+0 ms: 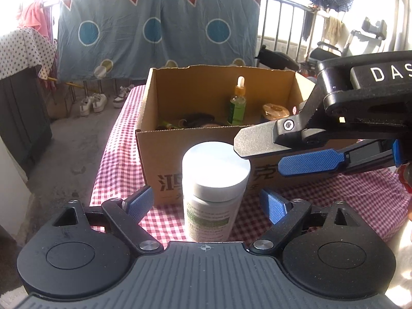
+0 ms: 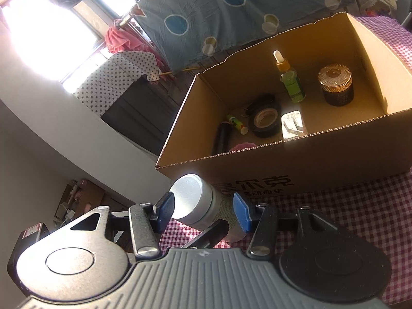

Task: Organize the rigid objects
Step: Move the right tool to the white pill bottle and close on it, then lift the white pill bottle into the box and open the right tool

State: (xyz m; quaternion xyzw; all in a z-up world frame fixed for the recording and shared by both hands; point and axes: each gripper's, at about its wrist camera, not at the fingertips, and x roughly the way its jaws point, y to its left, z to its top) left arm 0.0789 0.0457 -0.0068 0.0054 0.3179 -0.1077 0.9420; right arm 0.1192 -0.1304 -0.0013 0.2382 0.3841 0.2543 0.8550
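**White-capped bottle stood between open jaws, box just beyond**

While the white-capped bottle (image 1: 215,193) stood upright on the red-checked tablecloth (image 1: 347,193), the left gripper (image 1: 209,203) sat around it with its jaws spread, a gap showing between each blue pad (image 1: 140,202) and the bottle's sides. Nothing was clamped. Just ahead of that gripper, past the bottle, rose the front wall of the cardboard box (image 1: 164,154).

From the gripper's right side the right gripper (image 1: 270,154) reached in, its jaws apart and empty, one finger near the bottle's cap. In the right wrist view the bottle (image 2: 203,206) lay between the right gripper (image 2: 206,212) fingers, though whether the pads touched it could not be told.

Inside the box (image 2: 283,164), ahead of the right gripper, stood a green dropper bottle (image 2: 291,79) and a dark jar (image 2: 336,85) with a gold lid. Nearer the front wall lay a roll of black tape (image 2: 265,119), a small clear packet (image 2: 293,125), a slim green tube (image 2: 237,123) and a dark cylinder (image 2: 222,137).
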